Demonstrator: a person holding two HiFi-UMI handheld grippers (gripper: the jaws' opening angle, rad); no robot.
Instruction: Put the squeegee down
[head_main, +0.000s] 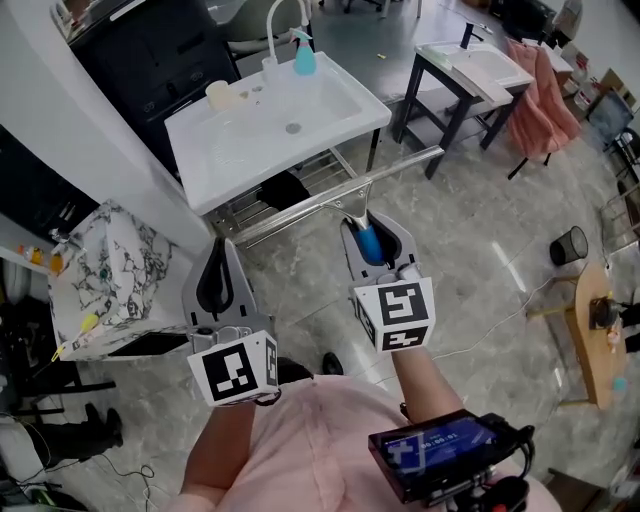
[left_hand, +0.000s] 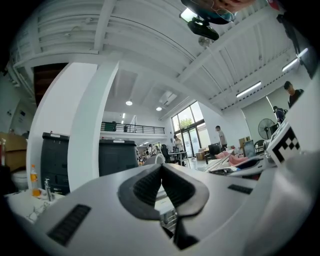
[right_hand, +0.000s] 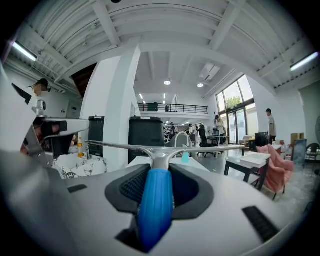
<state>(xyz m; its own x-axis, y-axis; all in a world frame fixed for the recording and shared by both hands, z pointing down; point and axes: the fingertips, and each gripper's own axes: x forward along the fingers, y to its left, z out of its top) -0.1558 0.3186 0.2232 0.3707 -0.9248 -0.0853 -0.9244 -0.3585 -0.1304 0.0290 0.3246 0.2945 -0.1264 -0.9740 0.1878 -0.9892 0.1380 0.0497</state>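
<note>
The squeegee has a blue handle (right_hand: 156, 205) and a long metal blade (head_main: 330, 198). My right gripper (head_main: 369, 222) is shut on the handle, with the pads pressed against both sides. The blade sticks out past the jaw tips, held crosswise in the air just in front of the white sink unit (head_main: 330, 125). In the right gripper view the blade (right_hand: 210, 148) spans the picture level. My left gripper (head_main: 219, 250) is to the left and slightly nearer, shut with nothing in it. Its dark pads (left_hand: 145, 187) meet at the tips in the left gripper view.
On the sink unit stand a teal spray bottle (head_main: 304, 56), a white tap (head_main: 283, 15) and a cup (head_main: 219, 95). A marbled basin (head_main: 110, 275) sits at the left. A dark table (head_main: 465, 75) with pink cloth (head_main: 540, 105) stands at the right, and a black bin (head_main: 568, 245) is on the floor.
</note>
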